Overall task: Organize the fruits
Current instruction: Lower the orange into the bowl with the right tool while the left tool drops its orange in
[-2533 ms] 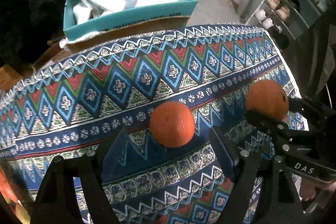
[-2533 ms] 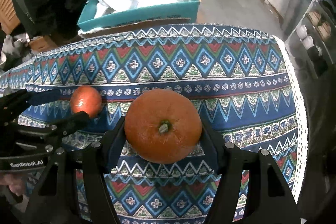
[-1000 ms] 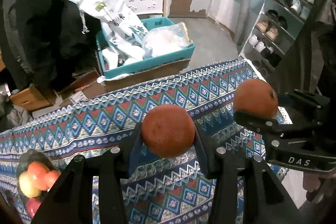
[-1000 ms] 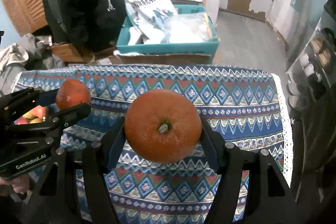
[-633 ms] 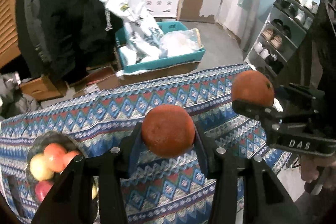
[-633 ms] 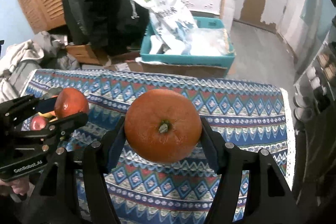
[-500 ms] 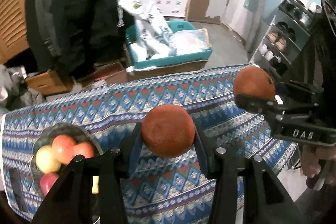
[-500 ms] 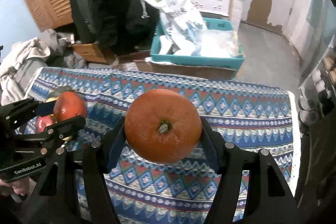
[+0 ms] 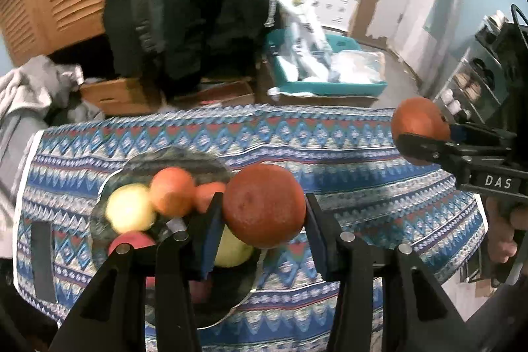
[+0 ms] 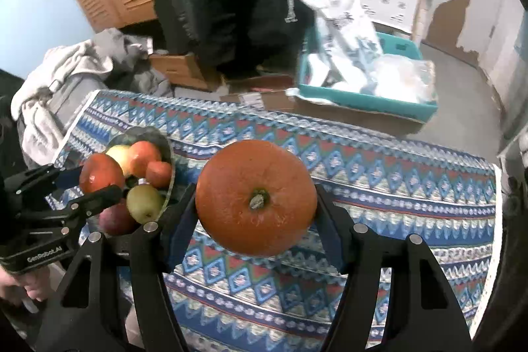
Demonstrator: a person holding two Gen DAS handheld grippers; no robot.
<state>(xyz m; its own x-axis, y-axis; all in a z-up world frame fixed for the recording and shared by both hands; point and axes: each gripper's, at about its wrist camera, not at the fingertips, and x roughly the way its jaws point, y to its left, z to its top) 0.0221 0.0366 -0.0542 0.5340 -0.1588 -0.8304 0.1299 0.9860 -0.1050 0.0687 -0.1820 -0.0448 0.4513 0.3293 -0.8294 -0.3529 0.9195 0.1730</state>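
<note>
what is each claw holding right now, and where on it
Left claw: round dark-orange fruit, pinched at its sides. Right claw: larger orange, pinched at its sides, stem facing the camera.

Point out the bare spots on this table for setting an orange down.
The patterned tablecloth is bare from the fruit bowl to its lace right edge, and along the far edge facing the teal crate. The bowl itself is crowded with apples and oranges.
</note>
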